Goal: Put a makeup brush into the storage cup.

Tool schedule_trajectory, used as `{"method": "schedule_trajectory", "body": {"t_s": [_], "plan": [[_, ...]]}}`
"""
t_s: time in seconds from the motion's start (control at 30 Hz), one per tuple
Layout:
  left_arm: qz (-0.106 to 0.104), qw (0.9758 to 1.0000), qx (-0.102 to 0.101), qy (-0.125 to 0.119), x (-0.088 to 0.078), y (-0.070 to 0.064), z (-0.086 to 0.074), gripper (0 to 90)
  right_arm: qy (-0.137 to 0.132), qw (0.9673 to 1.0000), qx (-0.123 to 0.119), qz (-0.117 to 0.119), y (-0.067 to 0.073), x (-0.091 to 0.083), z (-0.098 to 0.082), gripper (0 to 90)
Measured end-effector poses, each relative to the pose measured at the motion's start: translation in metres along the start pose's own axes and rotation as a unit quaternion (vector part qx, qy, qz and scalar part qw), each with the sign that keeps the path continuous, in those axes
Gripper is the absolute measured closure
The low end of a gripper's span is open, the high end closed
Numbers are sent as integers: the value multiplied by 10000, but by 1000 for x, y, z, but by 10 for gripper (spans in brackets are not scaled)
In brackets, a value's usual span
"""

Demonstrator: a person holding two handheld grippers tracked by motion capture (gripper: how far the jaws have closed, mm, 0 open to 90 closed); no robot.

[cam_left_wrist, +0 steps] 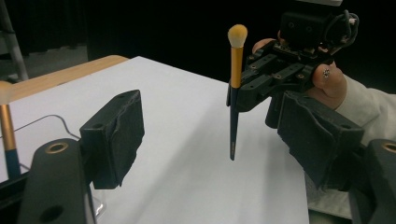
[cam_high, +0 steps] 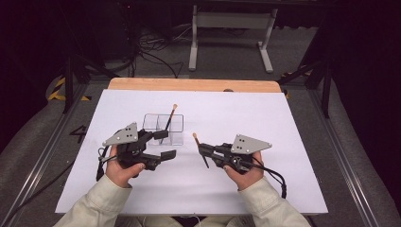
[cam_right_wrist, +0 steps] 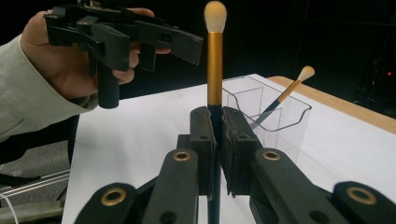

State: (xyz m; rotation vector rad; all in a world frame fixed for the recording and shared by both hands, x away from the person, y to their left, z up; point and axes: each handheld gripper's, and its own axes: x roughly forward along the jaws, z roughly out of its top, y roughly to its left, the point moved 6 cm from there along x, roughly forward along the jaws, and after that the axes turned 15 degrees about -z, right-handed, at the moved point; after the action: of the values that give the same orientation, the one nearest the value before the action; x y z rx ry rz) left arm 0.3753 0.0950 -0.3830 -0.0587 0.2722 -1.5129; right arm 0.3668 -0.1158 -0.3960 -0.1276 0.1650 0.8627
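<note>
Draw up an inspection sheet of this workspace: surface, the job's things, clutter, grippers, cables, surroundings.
Surface: white sheet over a wooden tabletop, flat.
Job's things: gold-and-black makeup brush with cream bristles, upright in the right gripper; second similar brush leaning in the clear plastic compartment box.
Clutter: nothing seen.
Grippers: right gripper shut on the brush handle; left gripper open, nothing between the jaws, beside the box.
Cables: black cable trails from the right gripper; loose cables on the floor beyond the table.
Surroundings: grey floor, white metal stand, dark background.
</note>
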Motion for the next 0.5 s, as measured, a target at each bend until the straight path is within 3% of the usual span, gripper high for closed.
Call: {"method": "schedule_trajectory", "body": {"t_s": [0.5], "plan": [[-174,9998,42,-54,18,1,4,295,-61,9999,86,-18,4,4,-2,842]]}}
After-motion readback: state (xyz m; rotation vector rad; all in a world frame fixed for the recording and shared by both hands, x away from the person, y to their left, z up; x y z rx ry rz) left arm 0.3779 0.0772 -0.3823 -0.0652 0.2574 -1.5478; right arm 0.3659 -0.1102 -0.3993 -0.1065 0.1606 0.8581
